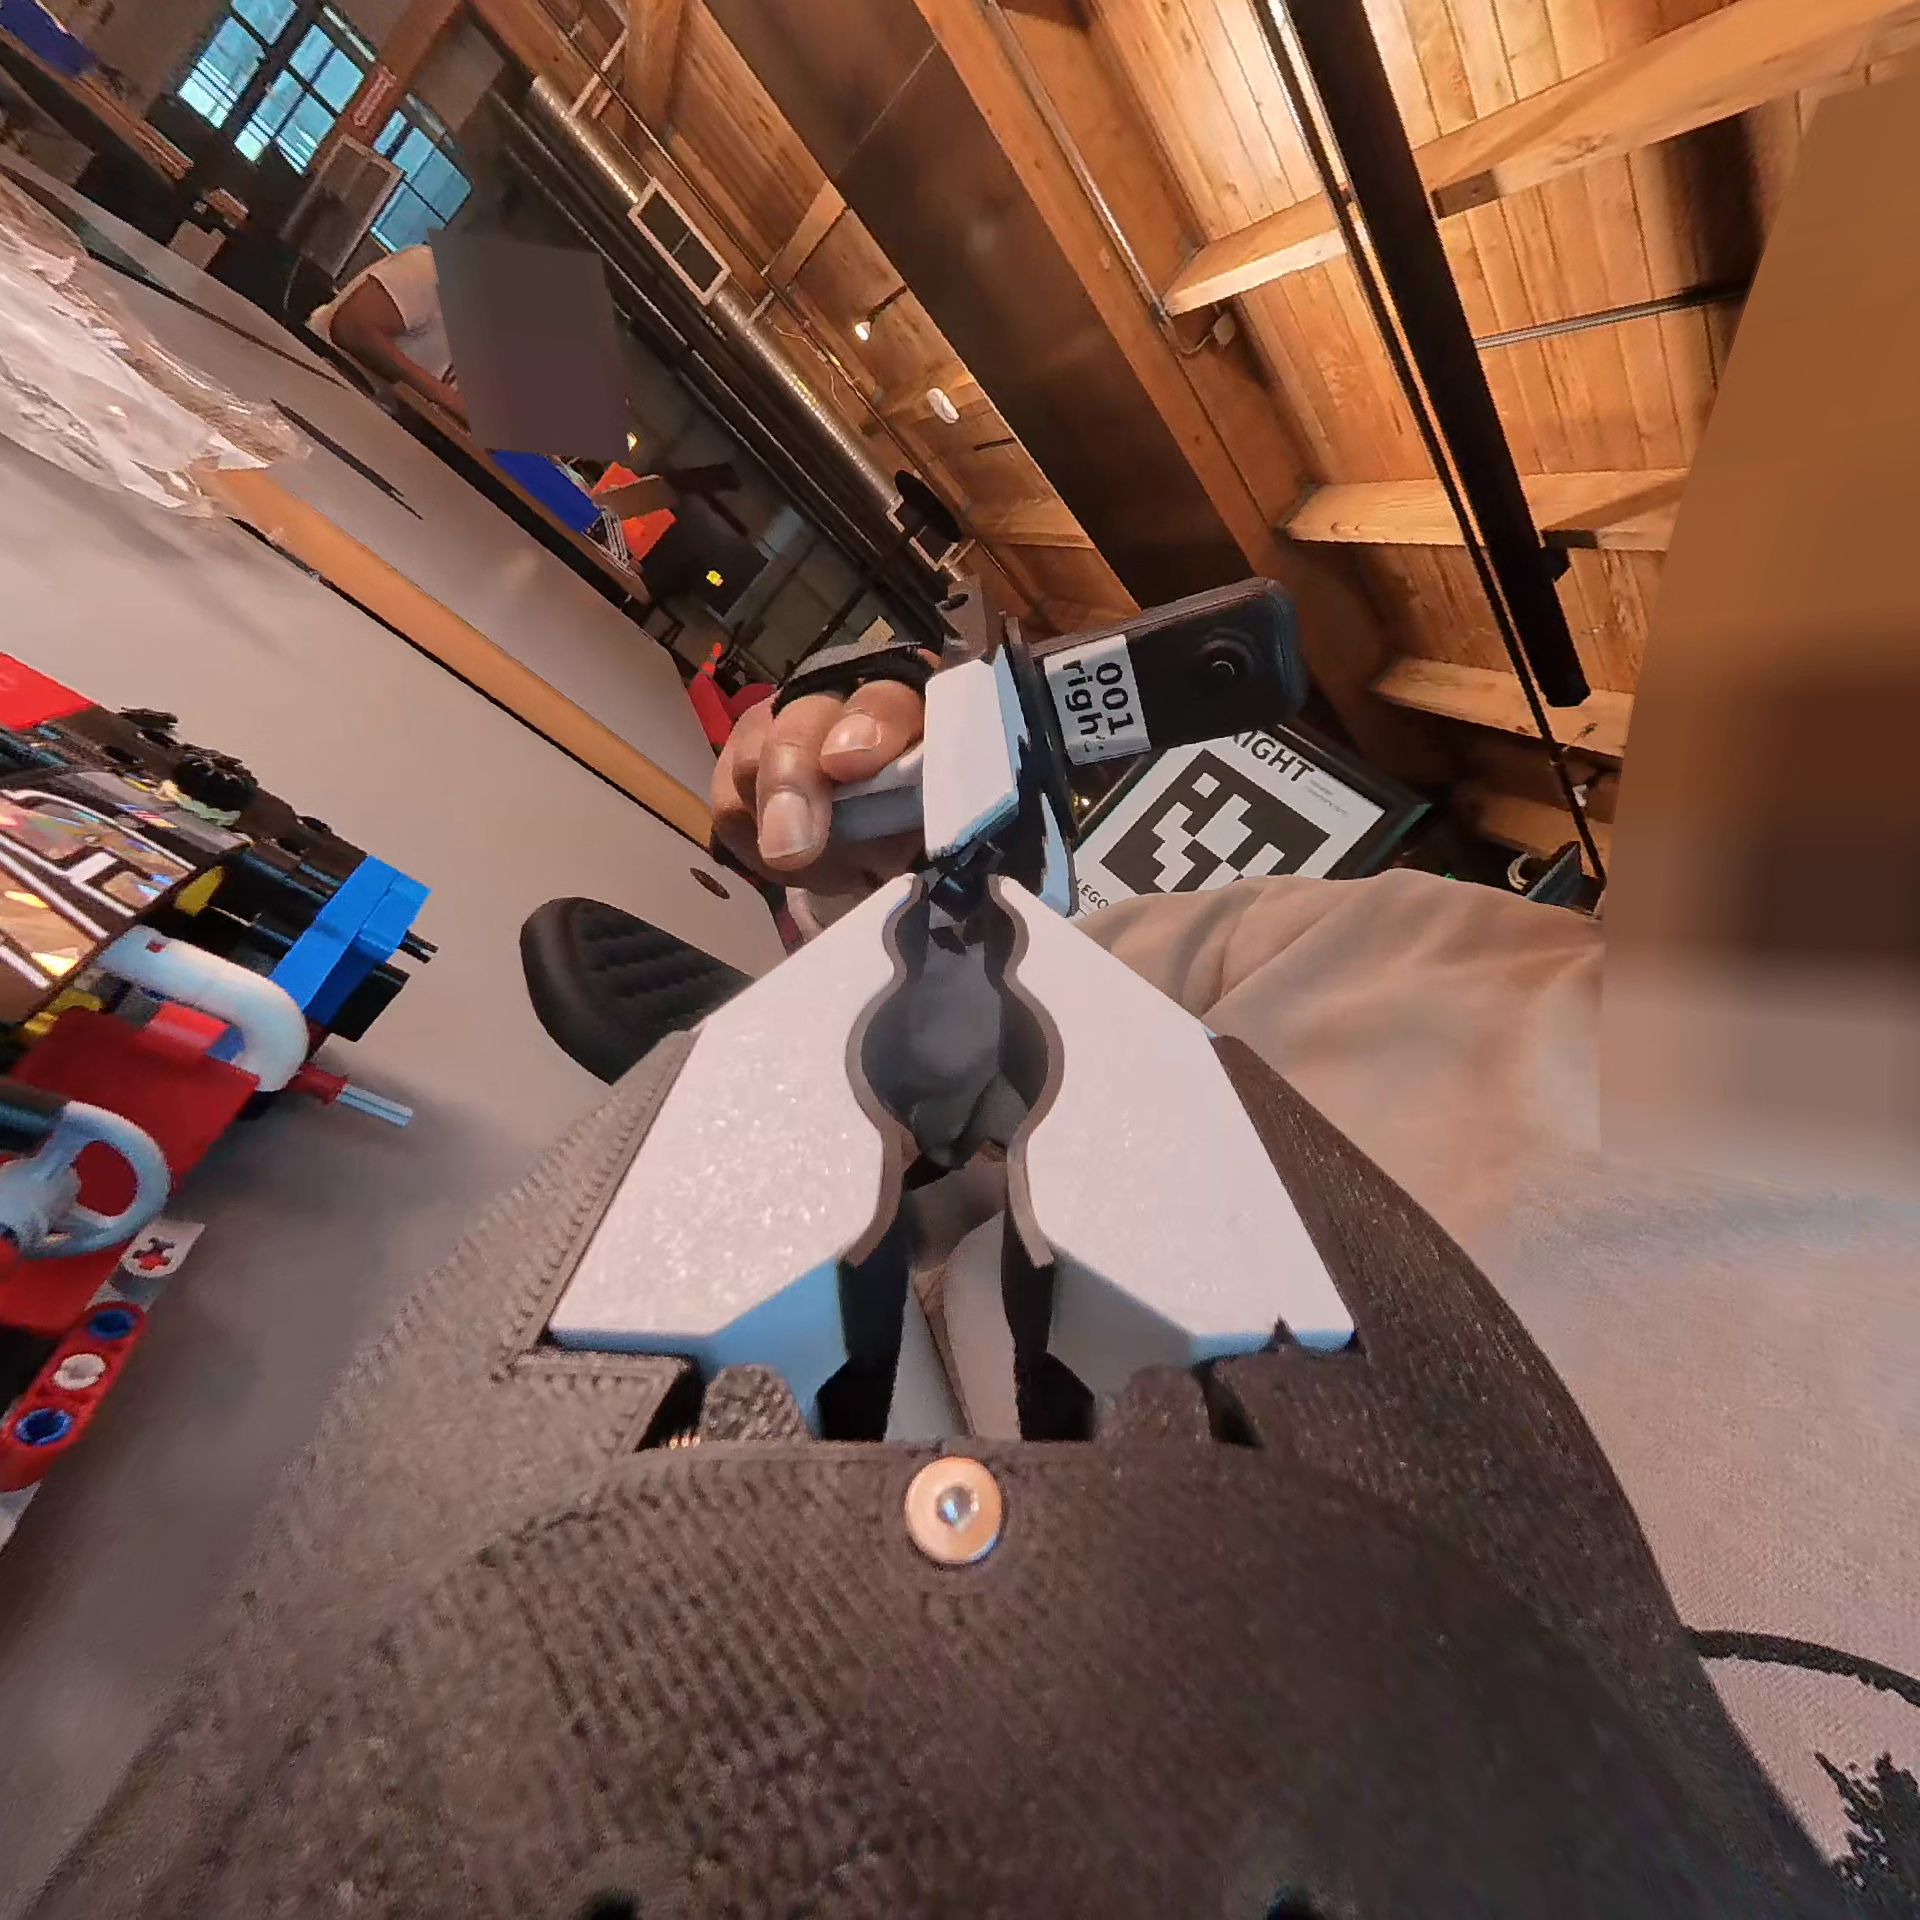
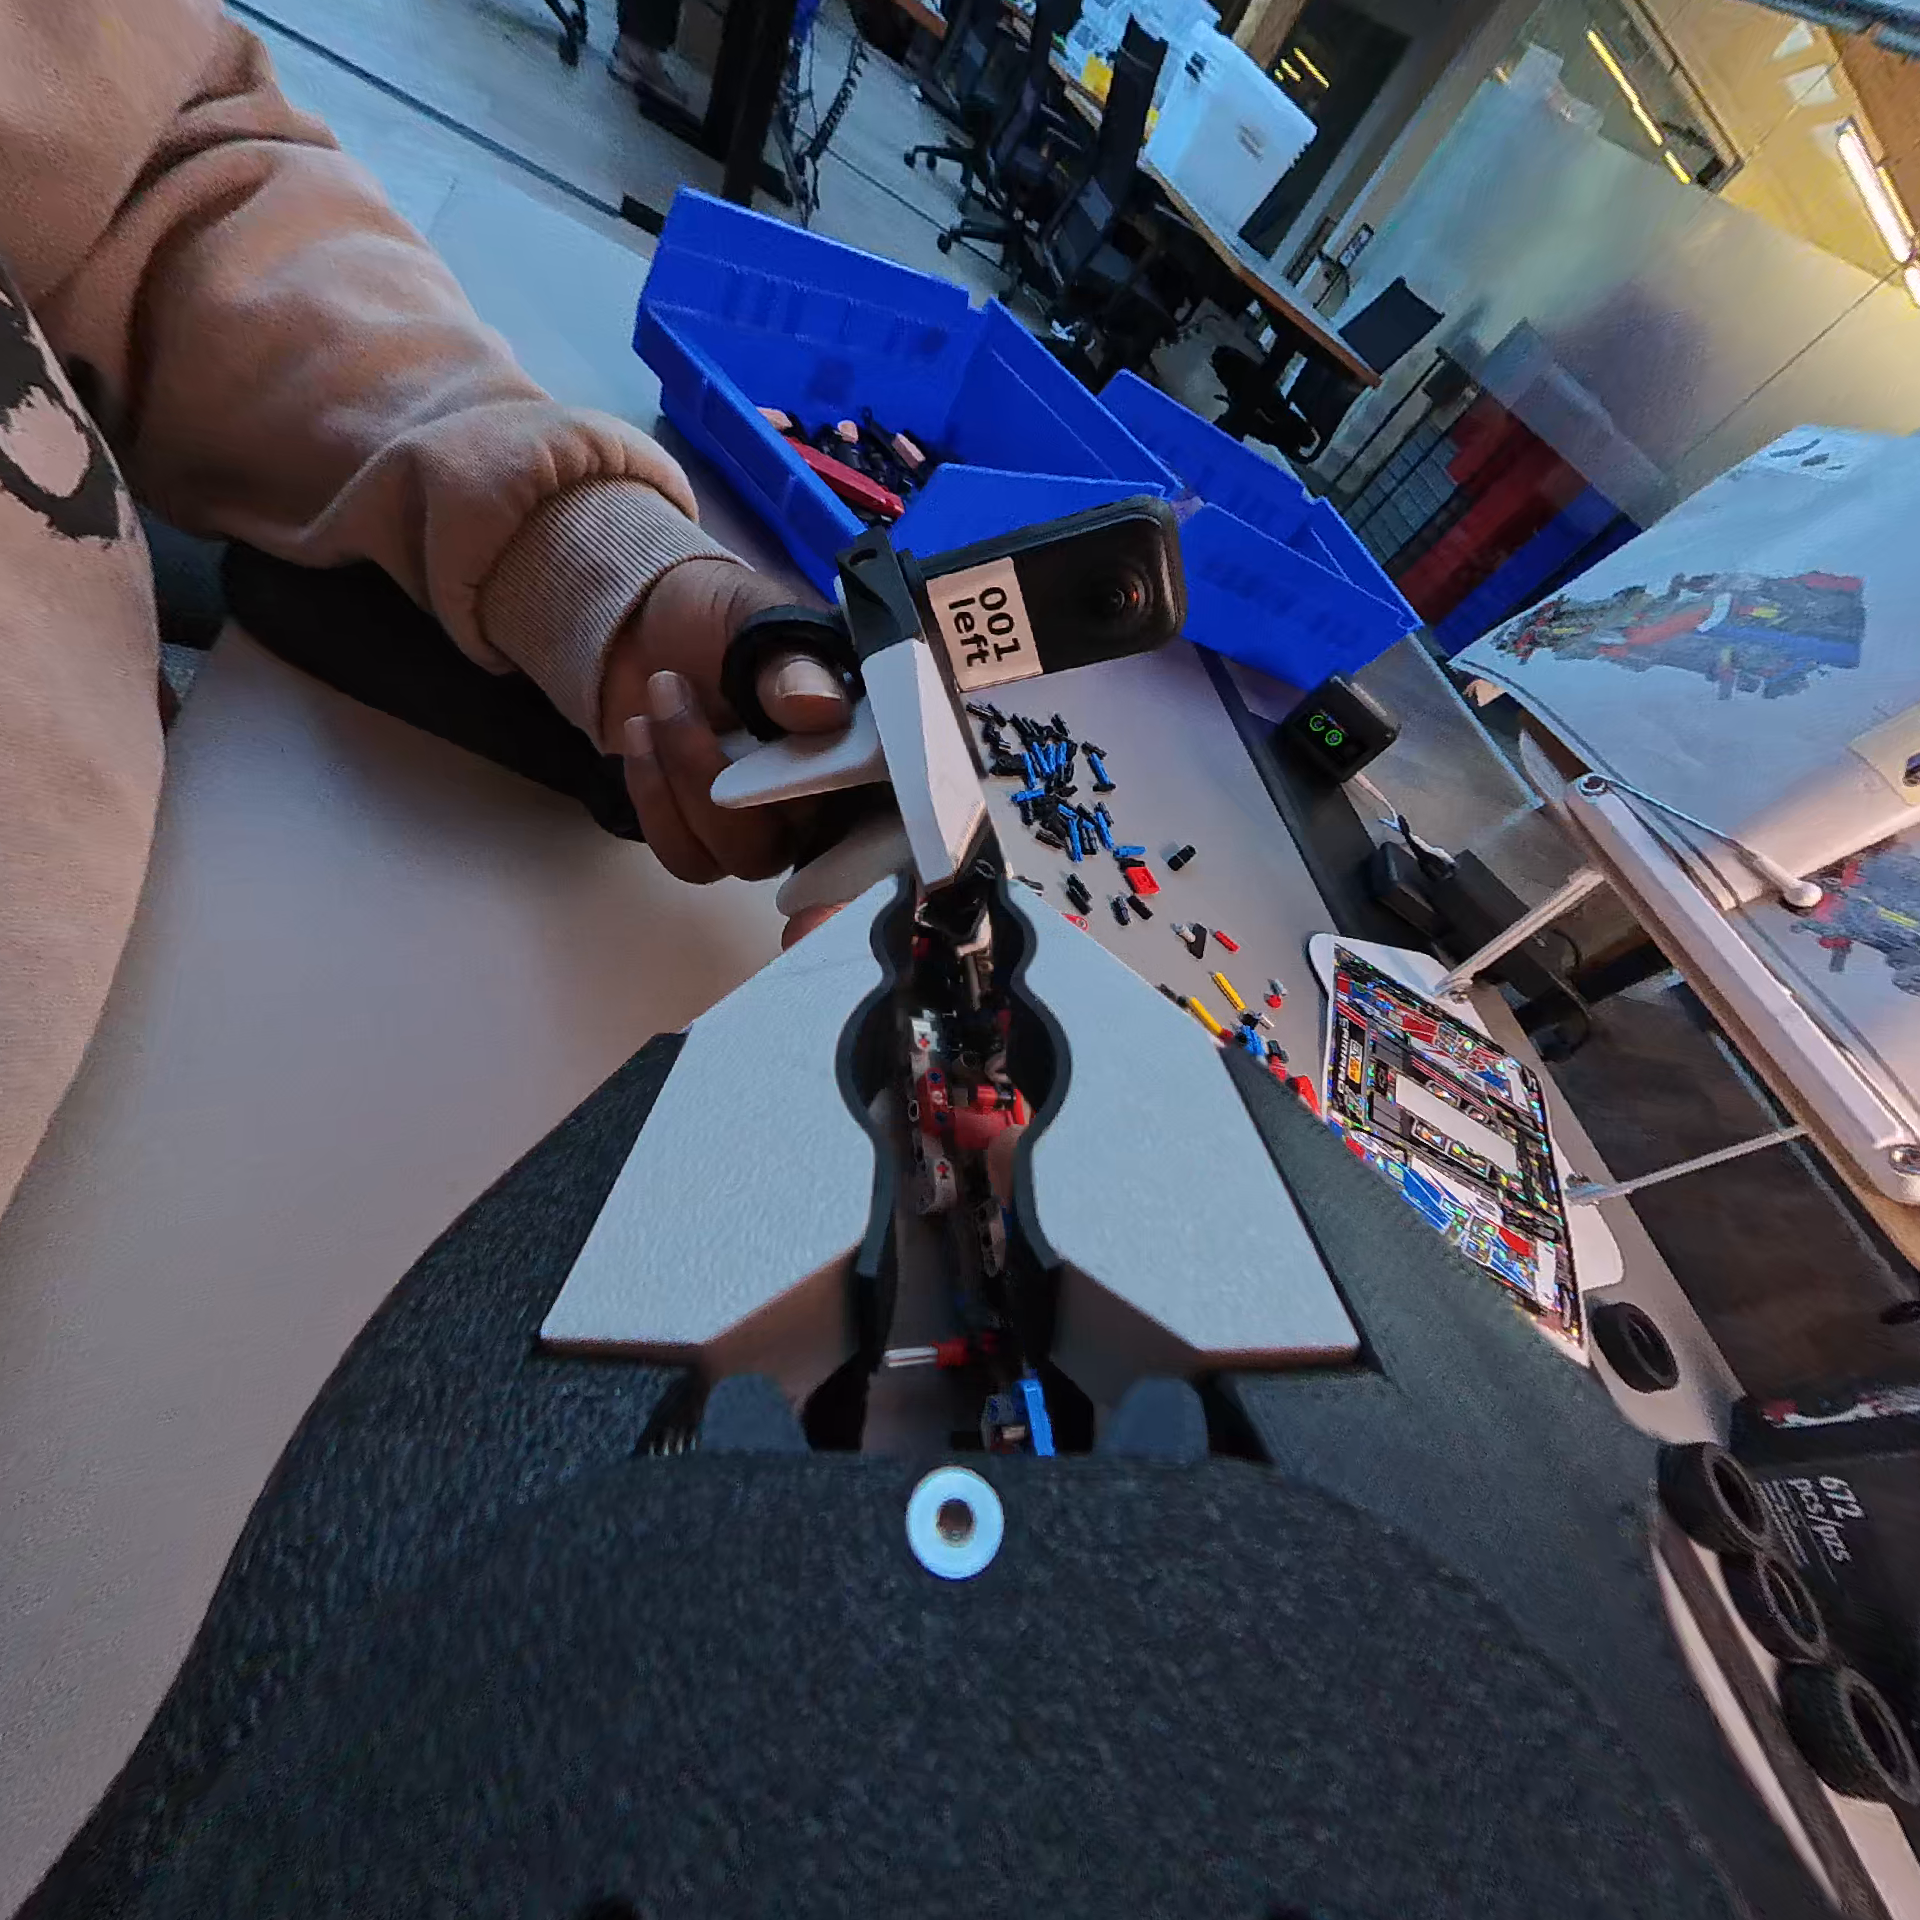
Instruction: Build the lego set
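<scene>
Both grippers meet tip to tip in the air above the table: the left gripper (image 1: 956,899) and right gripper (image 2: 951,899) each look pinched on one small dark lego piece (image 2: 956,914). Misaligned pushing could pop it loose among the scattered pins (image 2: 1060,790) beyond.

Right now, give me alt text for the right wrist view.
The right tool meets the left tool tip to tip over a grey table, a small dark piece pinched between them. Loose Lego pins, a sticker sheet and blue bins lie beyond.
</scene>
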Motion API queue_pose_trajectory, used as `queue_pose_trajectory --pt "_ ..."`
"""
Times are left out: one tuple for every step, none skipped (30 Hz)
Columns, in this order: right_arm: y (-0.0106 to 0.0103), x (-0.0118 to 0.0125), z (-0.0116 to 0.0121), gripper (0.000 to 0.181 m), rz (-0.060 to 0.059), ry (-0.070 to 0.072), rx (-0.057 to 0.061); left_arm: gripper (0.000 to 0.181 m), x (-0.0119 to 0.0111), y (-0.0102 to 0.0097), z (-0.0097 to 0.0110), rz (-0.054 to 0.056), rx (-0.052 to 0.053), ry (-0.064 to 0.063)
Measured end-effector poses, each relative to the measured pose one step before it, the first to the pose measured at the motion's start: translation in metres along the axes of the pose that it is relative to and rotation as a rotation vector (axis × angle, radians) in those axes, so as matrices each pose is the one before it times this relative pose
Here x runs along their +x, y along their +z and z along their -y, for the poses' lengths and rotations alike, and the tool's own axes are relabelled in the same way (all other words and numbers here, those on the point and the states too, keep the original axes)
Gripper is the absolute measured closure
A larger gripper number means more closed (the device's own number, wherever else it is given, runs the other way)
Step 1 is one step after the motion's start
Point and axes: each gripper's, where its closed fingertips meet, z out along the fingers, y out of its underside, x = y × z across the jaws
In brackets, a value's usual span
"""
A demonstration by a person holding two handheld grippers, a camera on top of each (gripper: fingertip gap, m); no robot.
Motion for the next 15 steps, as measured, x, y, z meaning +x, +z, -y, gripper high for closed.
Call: queue_pose_trajectory --pt "-0.00055 -0.00048 0.00103 0.171 0.0060 0.0083 0.0037 0.174 0.00155 0.00044 -0.00090 -0.0056 -0.0035 -0.0010" --pt "-0.00062 -0.00054 0.00050 0.172 0.0034 -0.0004 0.0004 0.174 0.00087 0.00009 -0.00019 -0.0037 0.0015 -0.0054" --pt "-0.00014 -0.00051 -0.00002 0.172 -0.0029 -0.0083 -0.0040 0.174 0.00011 0.00004 -0.00029 -0.0024 0.0010 -0.0073" --pt "-0.00019 -0.00028 -0.00078 0.173 -0.0071 -0.0134 -0.0081 0.174 -0.00058 -0.00001 -0.00039 0.0017 0.0003 -0.0058" --pt "-0.00055 -0.00049 -0.00097 0.173 -0.0032 -0.0075 -0.0081 0.173 -0.00088 0.00038 -0.00073 0.0069 -0.0026 0.0022" --pt "-0.00161 -0.00084 -0.00095 0.174 0.0038 0.0020 -0.0052 0.171 -0.00121 0.00068 -0.00107 0.0159 -0.0083 0.0117" --pt "-0.00366 -0.00094 -0.00123 0.175 0.0112 0.0079 -0.0035 0.163 -0.00118 0.00035 -0.00022 0.0223 -0.0097 0.0286" --pt "-0.00744 0.00591 -0.00297 0.175 -0.0169 0.0105 -0.0091 0.155 -0.00101 -0.00150 0.00237 0.0284 -0.0018 0.0405" --pt "-0.01127 0.01335 -0.00583 0.175 -0.0440 0.0150 -0.0163 0.152 -0.00219 -0.00377 0.00442 0.0438 0.0026 0.0515" --pt "-0.01350 0.01752 -0.00874 0.174 -0.0503 0.0281 -0.0187 0.150 -0.00395 -0.00602 0.00564 0.0569 0.0048 0.0631" --pt "-0.01331 0.01994 -0.01392 0.175 -0.0475 0.0439 -0.0315 0.151 -0.00654 -0.00757 0.00520 0.0692 0.0006 0.0724" --pt "-0.01098 0.01948 -0.02174 0.175 -0.0321 0.0526 -0.0631 0.151 -0.00971 -0.00826 0.00337 0.0816 -0.0111 0.0811" --pt "-0.00739 0.01762 -0.02785 0.175 -0.0176 0.0521 -0.0893 0.151 -0.01324 -0.00811 0.00132 0.0948 -0.0236 0.0856" --pt "-0.00278 0.01552 -0.02966 0.175 -0.0125 0.0468 -0.0923 0.151 -0.01453 -0.00746 0.00042 0.0972 -0.0244 0.0807" --pt "0.00168 0.01143 -0.02922 0.175 0.0003 0.0424 -0.0937 0.152 -0.01273 -0.00604 0.00049 0.0805 -0.0163 0.0681"
